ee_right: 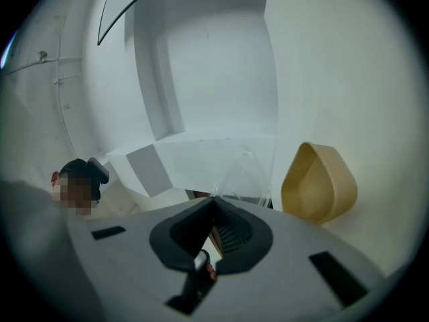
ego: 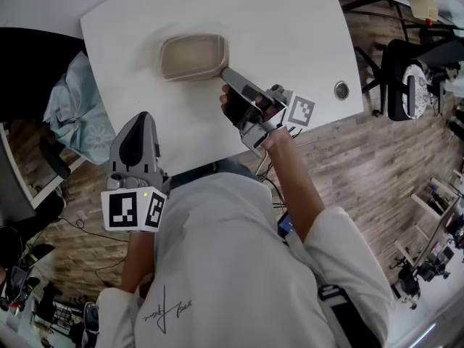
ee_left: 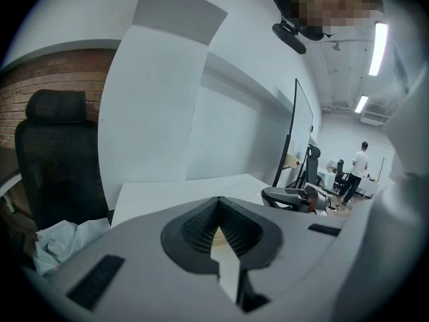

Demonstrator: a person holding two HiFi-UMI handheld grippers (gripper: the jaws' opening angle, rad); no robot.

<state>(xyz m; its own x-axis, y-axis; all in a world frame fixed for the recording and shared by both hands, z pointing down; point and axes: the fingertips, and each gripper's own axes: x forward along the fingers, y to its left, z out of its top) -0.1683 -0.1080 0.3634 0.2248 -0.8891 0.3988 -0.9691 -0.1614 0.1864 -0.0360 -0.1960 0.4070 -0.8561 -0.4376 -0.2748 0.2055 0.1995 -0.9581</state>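
Looking down from your head, you have the bowl (ego: pixel 192 56) on the table (ego: pixel 290 42), and your right gripper (ego: pixel 226 73) touches the bowl's near right corner with its tip. Your left gripper (ego: pixel 143 116) hovers well apart from the bowl, to its near left, at the table edge. A cloth (ego: pixel 72 111) lies left of the bowl, off the table. In the left gripper view, your jaws are pressed together with nothing between them. In the right gripper view, your jaws are closed on the edge of a clear lid (ee_right: pixel 249 170), just beside the bowl's open mouth.
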